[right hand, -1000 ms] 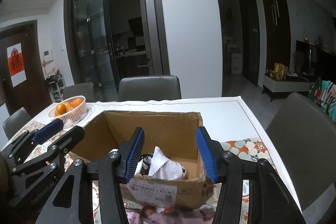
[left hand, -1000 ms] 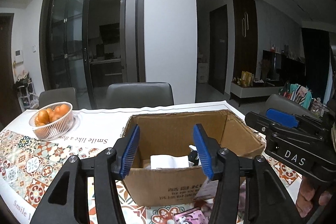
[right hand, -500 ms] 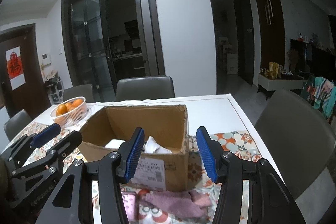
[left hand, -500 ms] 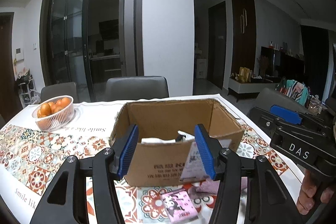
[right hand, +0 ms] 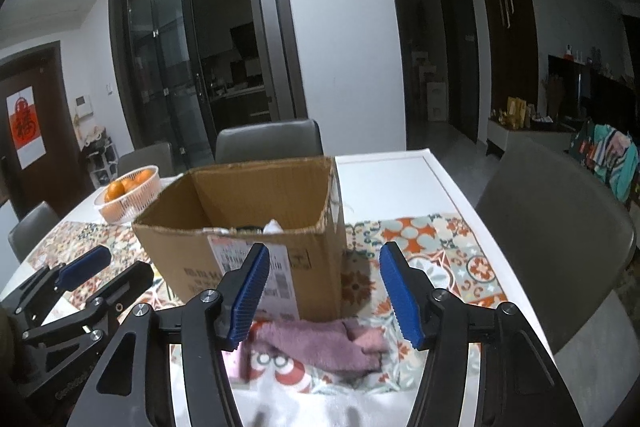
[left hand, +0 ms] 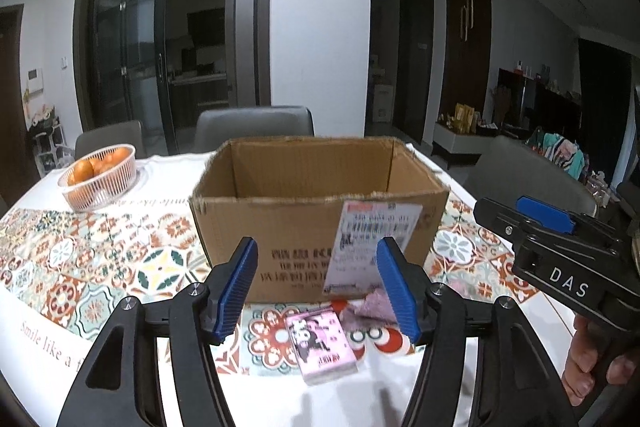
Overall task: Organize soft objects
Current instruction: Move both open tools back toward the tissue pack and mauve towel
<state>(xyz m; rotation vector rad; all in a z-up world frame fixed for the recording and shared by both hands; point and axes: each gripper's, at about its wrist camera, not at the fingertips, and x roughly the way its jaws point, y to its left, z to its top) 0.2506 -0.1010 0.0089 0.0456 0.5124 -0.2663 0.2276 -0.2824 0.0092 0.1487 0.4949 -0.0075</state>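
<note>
The left tool point(left hand: 316, 291) hangs over the near edge of the desk point(left hand: 280, 399), its jaws opening and fairly wide with nothing gripped; a pink packet point(left hand: 322, 345) lies on the desk just below and between them. The right tool point(right hand: 325, 295) is likewise opening, fairly wide and empty, above a purple towel point(right hand: 320, 343) that lies crumpled on the patterned cloth point(right hand: 444, 251). The towel touches the near wall of an open cardboard box point(right hand: 244, 223) standing mid-desk. A white basket of oranges point(left hand: 100, 181) sits toward the far left corner, with grey chairs point(left hand: 254, 127) along the far edge.
</note>
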